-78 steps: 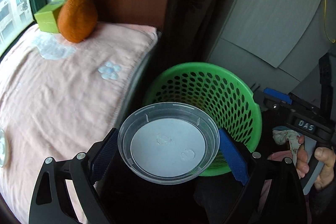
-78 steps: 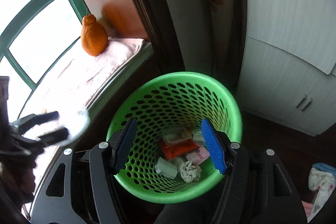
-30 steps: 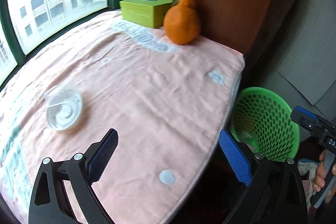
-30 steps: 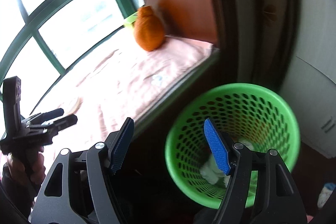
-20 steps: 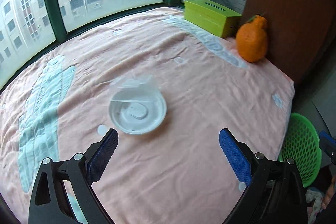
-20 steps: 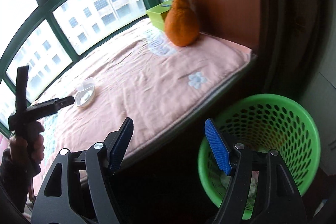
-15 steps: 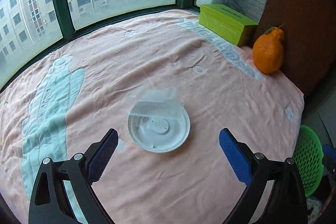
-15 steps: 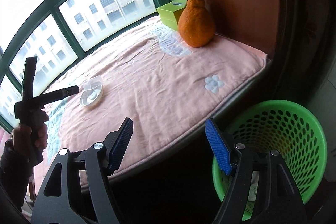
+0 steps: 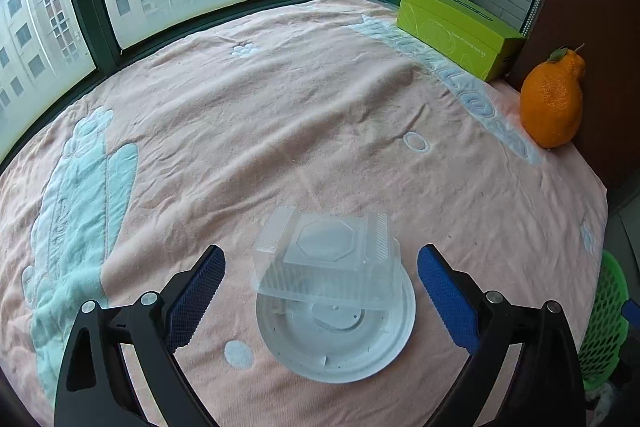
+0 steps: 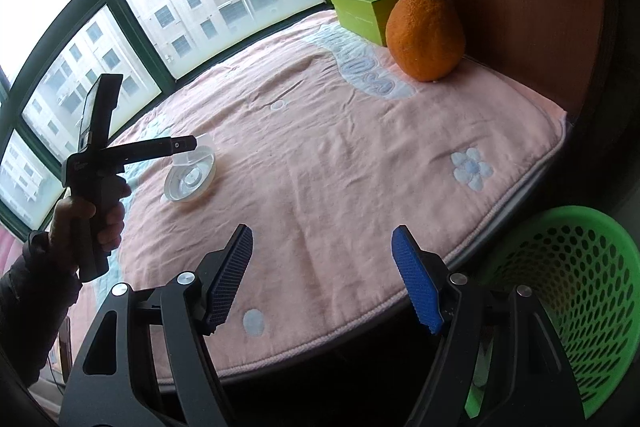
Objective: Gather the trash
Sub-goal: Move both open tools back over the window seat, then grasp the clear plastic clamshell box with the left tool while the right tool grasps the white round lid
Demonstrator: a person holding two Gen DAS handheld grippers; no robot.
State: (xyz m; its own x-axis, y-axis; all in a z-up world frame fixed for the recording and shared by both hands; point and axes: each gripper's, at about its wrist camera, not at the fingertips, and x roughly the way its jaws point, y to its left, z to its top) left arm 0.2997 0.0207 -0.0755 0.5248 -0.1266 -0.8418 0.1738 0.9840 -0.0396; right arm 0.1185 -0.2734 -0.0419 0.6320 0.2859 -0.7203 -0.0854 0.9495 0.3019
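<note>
Reaching for clear plastic trash on the pink blanket

Hovering low over a pink blanket (image 9: 320, 115) by a bay window, the left gripper (image 9: 320, 283) has its blue-padded fingers spread wide and holds nothing. Between them lies the trash: a clear plastic box (image 9: 326, 259), resting partly on top of a round plastic lid (image 9: 340, 335). The box overlaps the lid's far edge, touching it.

The right gripper (image 10: 322, 279) hangs near the blanket's edge, also wide open and empty. A green mesh basket (image 10: 568, 303) sits on the floor to its right, well apart from the trash. An orange fruit (image 10: 424, 31) and a green box (image 10: 364, 11) stand at the far end, not part of the job.

Several slips seem likely. The thin clear box could buckle or pop out sideways if squeezed hard. Because it rests on the lid, closing low could catch both pieces unevenly, so one drops on the way to the basket. A fingertip could also snag the soft blanket and drag it.
</note>
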